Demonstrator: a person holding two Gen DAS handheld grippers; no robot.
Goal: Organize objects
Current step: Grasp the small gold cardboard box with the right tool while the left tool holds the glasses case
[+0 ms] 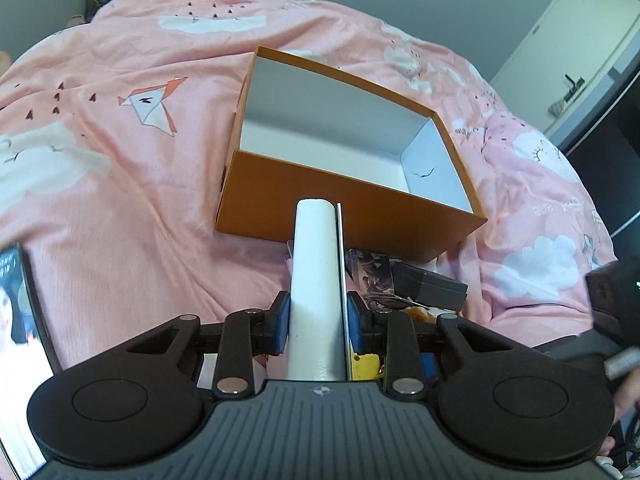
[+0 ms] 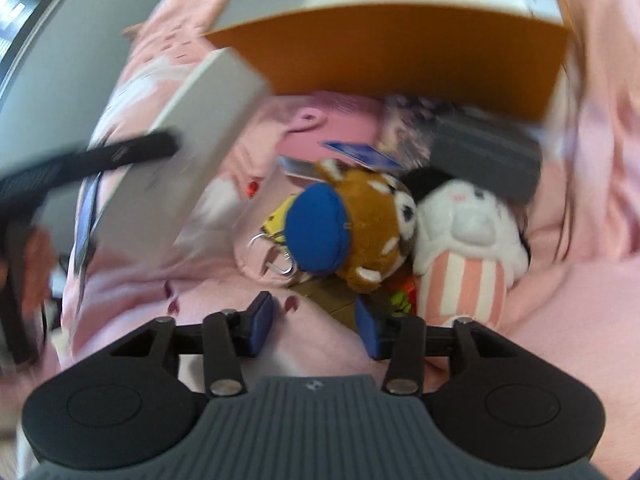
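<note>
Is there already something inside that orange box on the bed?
No, the orange box shows only its bare white floor and walls, while the white box is in the left hand-held gripper.

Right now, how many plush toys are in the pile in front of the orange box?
2 for sure. A brown plush with a blue cap sits mid-pile, and a white plush with pink stripes lies touching its right side. A yellow item under the brown one may be another; it is mostly hidden.
</note>
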